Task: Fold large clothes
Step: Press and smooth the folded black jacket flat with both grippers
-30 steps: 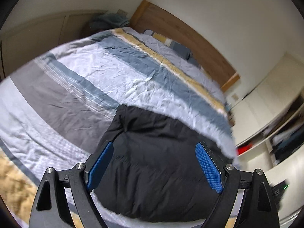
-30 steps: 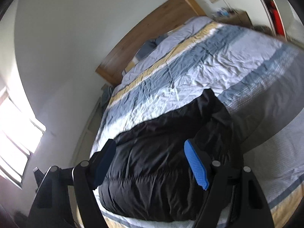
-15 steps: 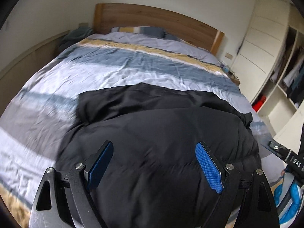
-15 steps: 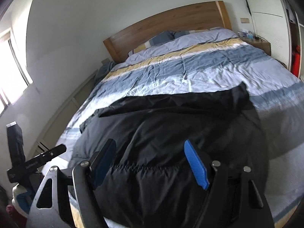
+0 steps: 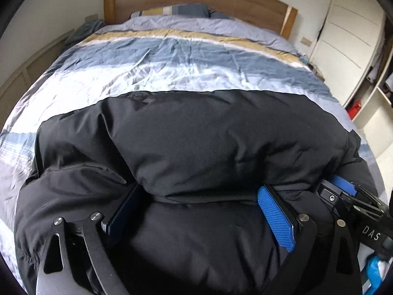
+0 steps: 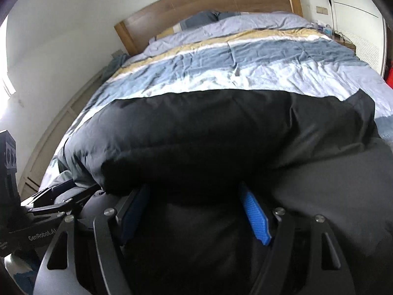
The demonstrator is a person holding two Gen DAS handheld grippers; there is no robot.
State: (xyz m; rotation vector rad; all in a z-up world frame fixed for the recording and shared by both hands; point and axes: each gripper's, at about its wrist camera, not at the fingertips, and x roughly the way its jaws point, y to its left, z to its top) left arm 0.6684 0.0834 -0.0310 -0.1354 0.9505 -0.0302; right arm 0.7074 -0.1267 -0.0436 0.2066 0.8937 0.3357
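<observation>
That black puffer jacket [image 5: 196, 147] on the bed [image 5: 172, 68] is puffy, slippery, springy. Both your left gripper [image 5: 201, 211] and right gripper [image 6: 196, 209] sit wide, left just opening further, empty. Grab the folded hem edge.

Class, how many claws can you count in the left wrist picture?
2: the left claw at bottom centre over the black coat; the right claw at the lower right edge, partly hidden.

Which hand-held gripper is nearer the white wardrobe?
Right. The right hand-held gripper is at the wardrobe side of the black jacket. The left hand-held gripper, whose jaws have just been opening with jacket between them, is farther from it.
</observation>
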